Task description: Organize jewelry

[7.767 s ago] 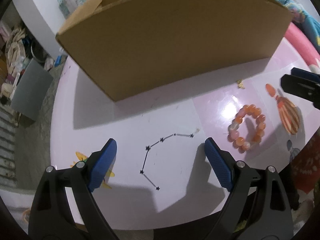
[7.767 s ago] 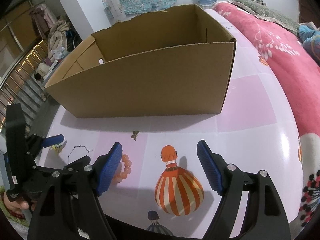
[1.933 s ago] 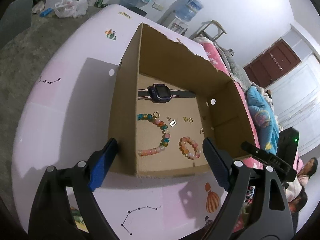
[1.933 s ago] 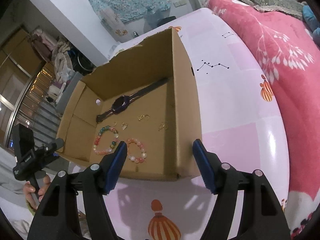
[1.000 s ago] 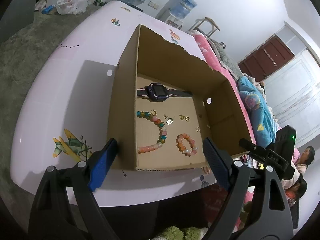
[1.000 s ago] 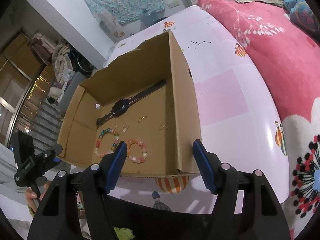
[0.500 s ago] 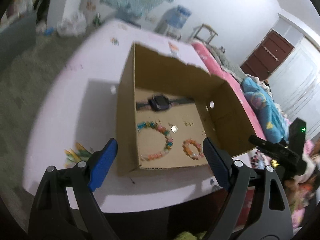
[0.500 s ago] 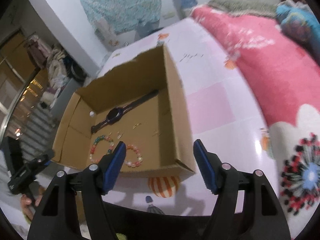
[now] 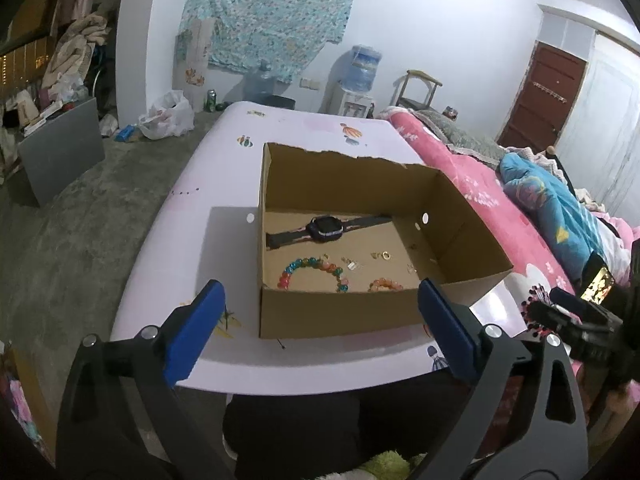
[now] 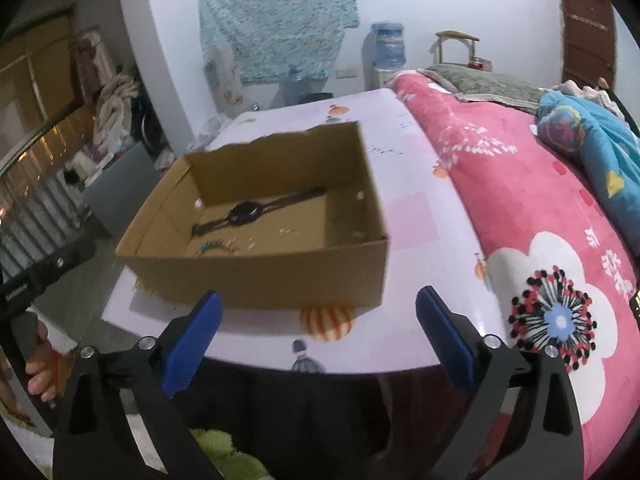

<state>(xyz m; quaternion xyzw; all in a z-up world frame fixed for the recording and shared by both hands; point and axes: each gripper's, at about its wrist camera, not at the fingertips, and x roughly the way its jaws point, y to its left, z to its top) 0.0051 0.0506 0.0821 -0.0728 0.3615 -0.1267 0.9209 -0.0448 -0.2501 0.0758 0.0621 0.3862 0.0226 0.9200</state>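
White walls [image 9: 440, 40], grey floor [image 9: 80, 220], pink bed [image 10: 540, 208], perhaps a water dispenser [image 9: 362, 80].

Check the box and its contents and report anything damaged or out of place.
The cardboard box has a ragged, torn top edge along its far wall. Inside, the watch, the bead bracelets and the small gold pieces lie flat and apart. Nothing has spilled.

One cardboard box [image 9: 340, 312] stands on the desk [image 9: 192, 216]. Inside it lie one dark watch [image 9: 326, 229], two bead bracelets, a many-coloured one [image 9: 310, 270] on the left and an orange one [image 9: 386, 284] to its right, and a scatter of small gold pieces [image 9: 386, 255] too tiny to count. At the far wall are two water bottles: one [image 9: 258, 82] on the floor and one [image 9: 363, 66] on a dispenser.
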